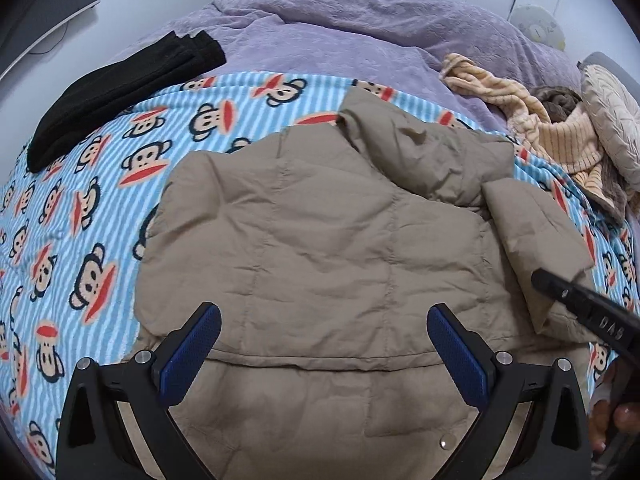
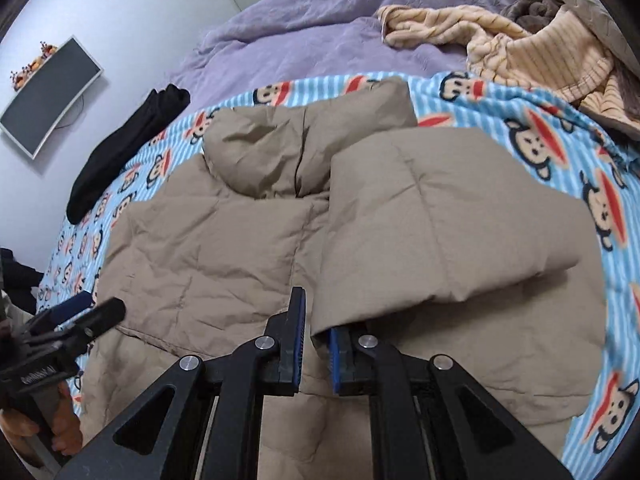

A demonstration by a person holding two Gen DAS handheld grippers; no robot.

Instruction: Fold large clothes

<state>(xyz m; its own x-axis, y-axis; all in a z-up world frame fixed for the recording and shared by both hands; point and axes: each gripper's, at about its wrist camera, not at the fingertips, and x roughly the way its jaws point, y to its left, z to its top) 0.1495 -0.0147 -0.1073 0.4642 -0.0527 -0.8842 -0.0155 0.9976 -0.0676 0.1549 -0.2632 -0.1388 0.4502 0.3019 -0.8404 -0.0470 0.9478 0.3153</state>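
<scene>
A khaki puffer jacket (image 1: 320,220) lies back-up on the bed, its hood (image 2: 280,152) at the far end. One sleeve (image 2: 440,220) is folded across the jacket's back. My right gripper (image 2: 318,316) is shut on the cuff end of that sleeve, with fabric pinched between the blue pads. It shows in the left wrist view as a black finger (image 1: 560,286) at the jacket's right side. My left gripper (image 1: 324,312) hangs open above the jacket's lower back near the hem, holding nothing. In the right wrist view, the left gripper (image 2: 98,306) sits at the jacket's left edge.
The jacket rests on a blue striped monkey-print blanket (image 1: 80,208) over a purple quilt (image 1: 340,28). A folded black garment (image 1: 120,92) lies far left. Cream striped clothes (image 2: 520,52) and a pillow (image 1: 616,120) are heaped far right. A hand (image 1: 616,416) holds the right gripper.
</scene>
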